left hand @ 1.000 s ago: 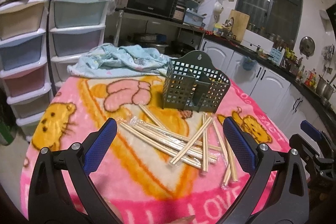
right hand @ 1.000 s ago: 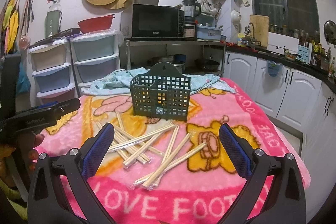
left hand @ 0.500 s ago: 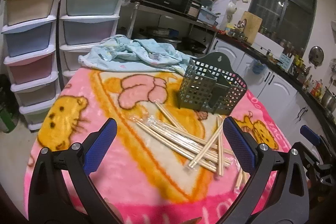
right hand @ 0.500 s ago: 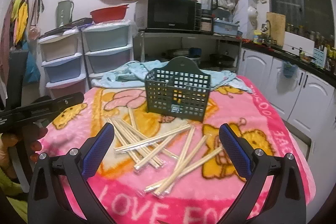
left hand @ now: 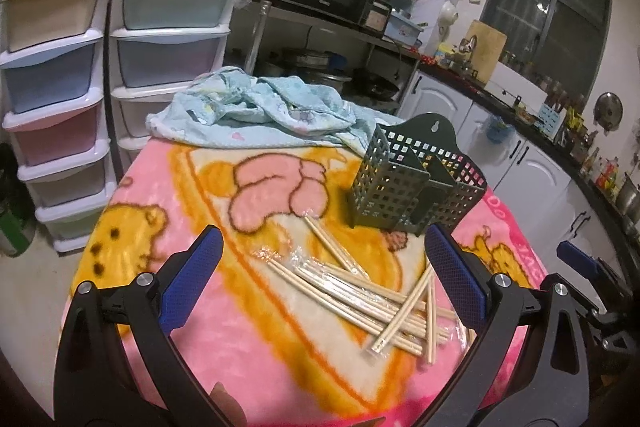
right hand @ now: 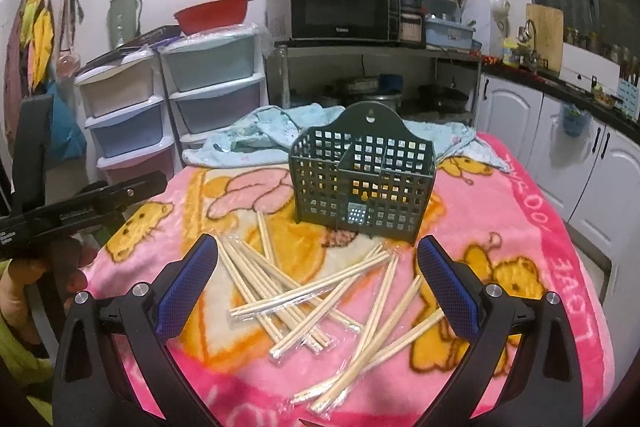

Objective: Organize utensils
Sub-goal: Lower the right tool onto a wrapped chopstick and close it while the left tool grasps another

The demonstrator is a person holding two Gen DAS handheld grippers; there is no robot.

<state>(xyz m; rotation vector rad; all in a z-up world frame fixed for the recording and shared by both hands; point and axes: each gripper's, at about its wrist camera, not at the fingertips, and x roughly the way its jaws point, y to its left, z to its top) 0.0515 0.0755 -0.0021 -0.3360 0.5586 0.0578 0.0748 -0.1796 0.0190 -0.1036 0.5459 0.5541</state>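
Observation:
Several pairs of wooden chopsticks in clear wrappers (right hand: pixel 316 291) lie scattered on the pink cartoon blanket (right hand: pixel 520 227); they also show in the left wrist view (left hand: pixel 360 291). A dark green perforated utensil holder (right hand: pixel 362 179) stands upright behind them, also in the left wrist view (left hand: pixel 416 183). My left gripper (left hand: pixel 324 267) is open and empty, above the pile's left side. My right gripper (right hand: pixel 316 275) is open and empty, above the pile's near side. The left gripper (right hand: pixel 80 211) shows at the left edge of the right wrist view.
A crumpled light-blue cloth (left hand: pixel 260 107) lies at the table's far end. Plastic drawer towers (left hand: pixel 60 87) stand beyond the table's left side. A shelf with a microwave (right hand: pixel 340 7) stands behind. White cabinets (right hand: pixel 580 155) line the right.
Both grippers have moved forward and a little lower toward the chopsticks, and the left view has swung left. Both stay open. The chopsticks and holder have not moved.

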